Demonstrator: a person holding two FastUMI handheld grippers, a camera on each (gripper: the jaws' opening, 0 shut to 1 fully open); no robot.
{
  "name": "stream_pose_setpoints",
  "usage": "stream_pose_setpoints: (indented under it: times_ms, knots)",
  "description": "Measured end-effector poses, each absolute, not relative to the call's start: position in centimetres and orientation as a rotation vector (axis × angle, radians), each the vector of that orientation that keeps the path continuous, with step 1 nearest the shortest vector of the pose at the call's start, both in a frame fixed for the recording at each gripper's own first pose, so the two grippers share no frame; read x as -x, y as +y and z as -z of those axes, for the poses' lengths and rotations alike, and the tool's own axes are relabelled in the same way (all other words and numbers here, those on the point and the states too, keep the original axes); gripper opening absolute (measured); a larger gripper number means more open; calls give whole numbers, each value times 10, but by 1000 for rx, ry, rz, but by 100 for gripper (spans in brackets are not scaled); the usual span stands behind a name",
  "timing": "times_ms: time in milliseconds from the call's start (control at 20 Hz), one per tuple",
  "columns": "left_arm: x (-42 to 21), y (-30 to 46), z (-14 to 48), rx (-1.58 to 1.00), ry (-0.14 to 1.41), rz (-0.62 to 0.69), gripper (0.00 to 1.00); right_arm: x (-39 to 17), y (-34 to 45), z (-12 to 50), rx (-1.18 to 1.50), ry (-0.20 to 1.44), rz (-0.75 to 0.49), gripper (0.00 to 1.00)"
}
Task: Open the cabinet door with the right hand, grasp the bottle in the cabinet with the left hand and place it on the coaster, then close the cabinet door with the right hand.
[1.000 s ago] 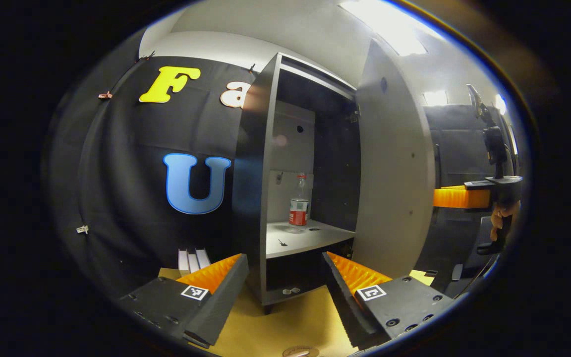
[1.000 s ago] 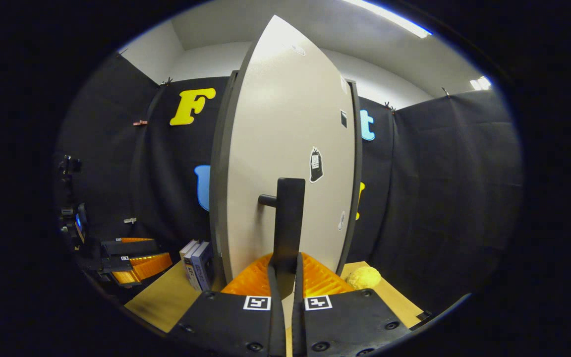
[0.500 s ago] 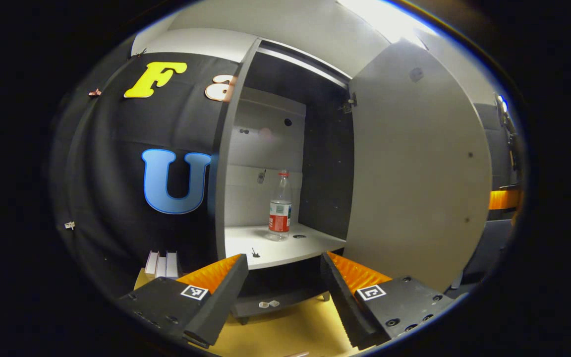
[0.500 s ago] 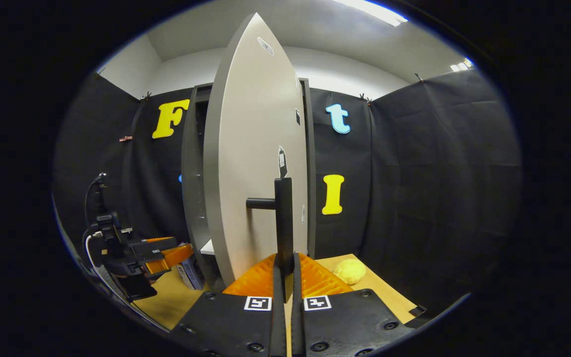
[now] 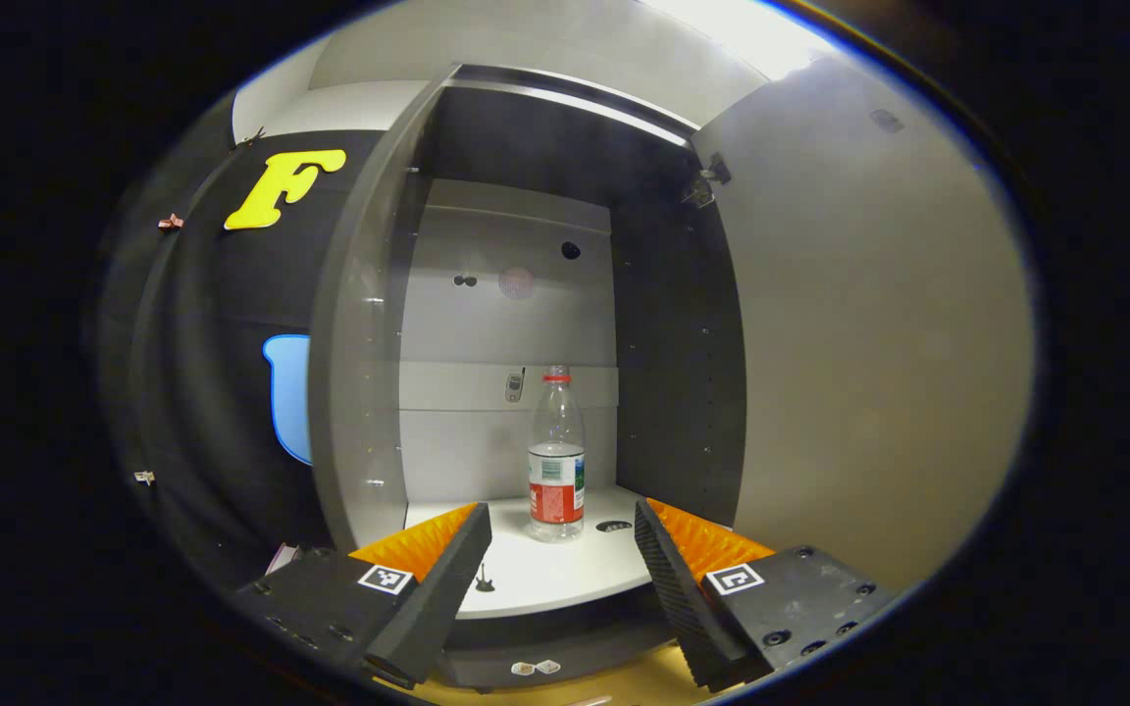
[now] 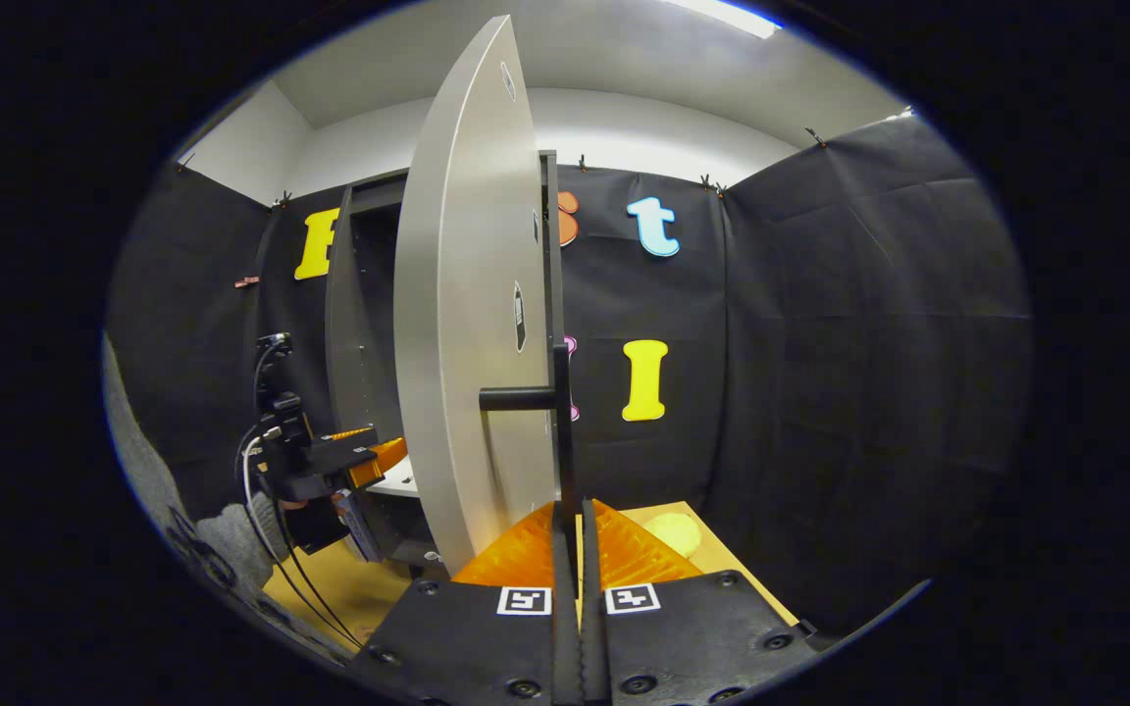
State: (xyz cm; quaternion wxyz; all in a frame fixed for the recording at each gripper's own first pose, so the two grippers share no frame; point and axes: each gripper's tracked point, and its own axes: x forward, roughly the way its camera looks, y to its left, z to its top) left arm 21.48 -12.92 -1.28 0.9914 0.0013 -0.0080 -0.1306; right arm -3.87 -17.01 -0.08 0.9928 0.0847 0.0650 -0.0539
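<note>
A clear plastic bottle (image 5: 556,454) with a red cap ring and a red label stands upright on the white shelf (image 5: 545,574) inside the open cabinet. My left gripper (image 5: 560,534) is open at the shelf's front edge, the bottle a little beyond its fingertips and centred between them. The pale cabinet door (image 5: 869,343) stands swung wide on the right. In the right gripper view the door (image 6: 467,324) is seen nearly edge-on, and my right gripper (image 6: 572,515) is shut on its dark bar handle (image 6: 561,431). The left gripper (image 6: 344,461) shows there at the cabinet's opening.
The dark cabinet side wall (image 5: 354,343) stands left of the shelf, close to my left finger. A lower compartment holds small fittings (image 5: 536,668). A yellow round thing (image 6: 675,532) lies on the wooden table (image 6: 330,588) right of the door. Cables (image 6: 271,529) hang from the left gripper.
The door has swung farther open, pulled by my right gripper. My left gripper has moved forward to the shelf, so the bottle looms larger and sits between its fingers' line.
</note>
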Motion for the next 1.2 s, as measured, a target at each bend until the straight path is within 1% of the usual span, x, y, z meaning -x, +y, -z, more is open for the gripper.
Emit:
stream_pose_setpoints:
  times_ms: [150,200,250,350,400,500,550,600,650,750,800,850,950,1000,1100,1200]
  knots:
    - [-252,-140,12,-19,-17,232,93,39,-185,3,-189,125,61,5]
    - [-265,-144,13,-28,-18,225,89,37,-189,3,-192,128,44,5]
    - [-277,-148,12,-31,-19,222,93,32,-192,4,-192,128,27,5]
    - [-296,-156,16,-36,-14,216,93,35,-196,3,-198,132,-9,7]
    - [-307,-159,17,-42,-9,206,93,33,-200,5,-204,136,-22,12]
    - [-323,-165,21,-68,-5,181,93,35,-204,3,-222,130,-50,25]
    - [-330,-168,23,-84,-2,177,93,34,-207,2,-232,127,-46,30]
    - [-337,-170,24,-93,1,180,93,36,-209,2,-248,129,-44,40]
    - [-342,-172,29,-92,7,182,89,38,-211,2,-267,132,-46,38]
    - [-352,-174,33,-59,19,172,90,48,-223,7,-296,142,-20,50]
    - [-356,-173,37,-42,26,159,90,51,-226,7,-314,143,-19,81]
    - [-360,-168,40,-34,36,140,90,57,-227,7,-328,143,-14,81]
    - [-368,-162,47,-31,53,116,90,65,-233,8,-346,150,5,91]
    - [-370,-159,49,-34,56,104,90,65,-233,8,-360,153,-4,99]
    - [-372,-159,53,-33,64,102,90,64,-239,6,-380,146,-6,99]
    - [-379,-161,54,-29,67,107,90,63,-238,2,-415,140,-38,99]
